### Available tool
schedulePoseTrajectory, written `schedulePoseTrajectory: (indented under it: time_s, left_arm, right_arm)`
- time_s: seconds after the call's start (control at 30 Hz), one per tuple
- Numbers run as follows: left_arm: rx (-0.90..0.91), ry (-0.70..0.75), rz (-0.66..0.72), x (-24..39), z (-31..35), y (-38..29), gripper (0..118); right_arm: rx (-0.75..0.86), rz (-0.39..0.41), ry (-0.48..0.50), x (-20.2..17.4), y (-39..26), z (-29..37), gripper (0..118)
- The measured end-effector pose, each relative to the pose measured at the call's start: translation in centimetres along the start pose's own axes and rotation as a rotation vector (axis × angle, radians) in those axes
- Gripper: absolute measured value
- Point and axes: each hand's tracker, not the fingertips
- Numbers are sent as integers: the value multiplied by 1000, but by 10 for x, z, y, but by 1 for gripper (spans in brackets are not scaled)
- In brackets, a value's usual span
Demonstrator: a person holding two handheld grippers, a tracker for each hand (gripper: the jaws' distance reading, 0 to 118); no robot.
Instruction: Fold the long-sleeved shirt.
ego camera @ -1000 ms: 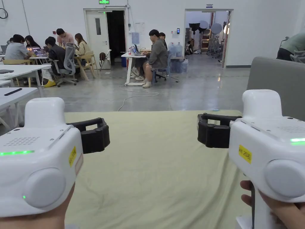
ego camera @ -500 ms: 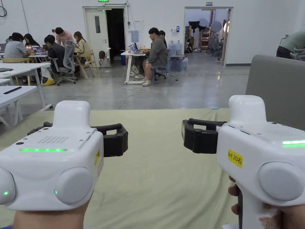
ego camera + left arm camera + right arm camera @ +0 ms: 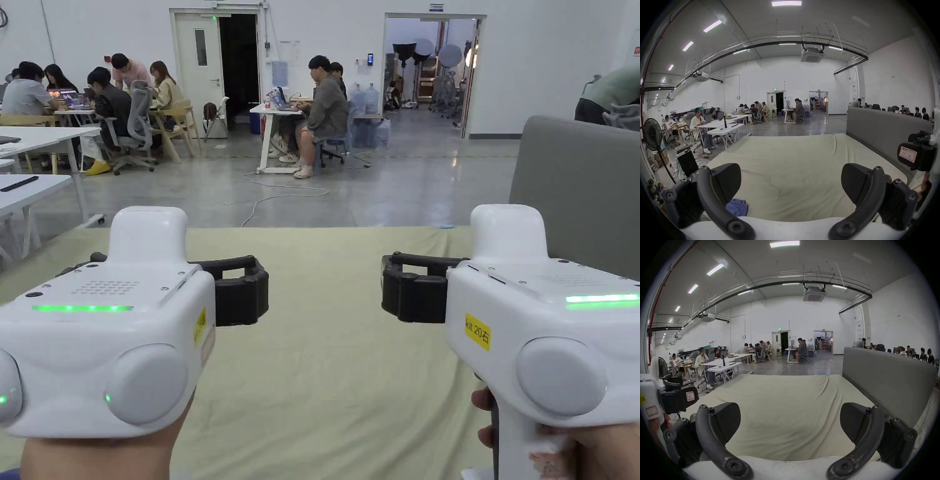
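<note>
Left hand-held gripper [image 3: 791,183], right hand-held gripper [image 3: 790,422]: jaws spread, empty, side by side above the bed [image 3: 350,375]. Blue cloth [image 3: 737,207]: bed's near-left edge.

Two grippers are counted, the left gripper [image 3: 240,300] and the right gripper [image 3: 409,294], each with two jaws held wide apart, and one hand is seen under each. One bed [image 3: 325,375] covered by one pale green sheet is counted, with one grey headboard [image 3: 581,187] along its right edge and one piece of blue cloth [image 3: 737,207] at its near left edge. Two doorways are counted in the far wall, along with one standing fan [image 3: 652,134] on the left.
</note>
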Motion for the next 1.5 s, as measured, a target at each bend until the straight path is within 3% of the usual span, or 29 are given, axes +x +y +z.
schedulePoseTrajectory:
  time_s: [0.67,1.13,1.5]
  left_arm:
    - [10,-24,8,4,3,3,118]
    - [2,-37,8,2,4,2,118]
    - [-4,-34,11,0,5,0,118]
  right_arm:
    - [10,81,-34,-16,-1,5,118]
    - [-5,80,-37,-18,-3,1,118]
    - [-9,20,-28,-14,3,4,118]
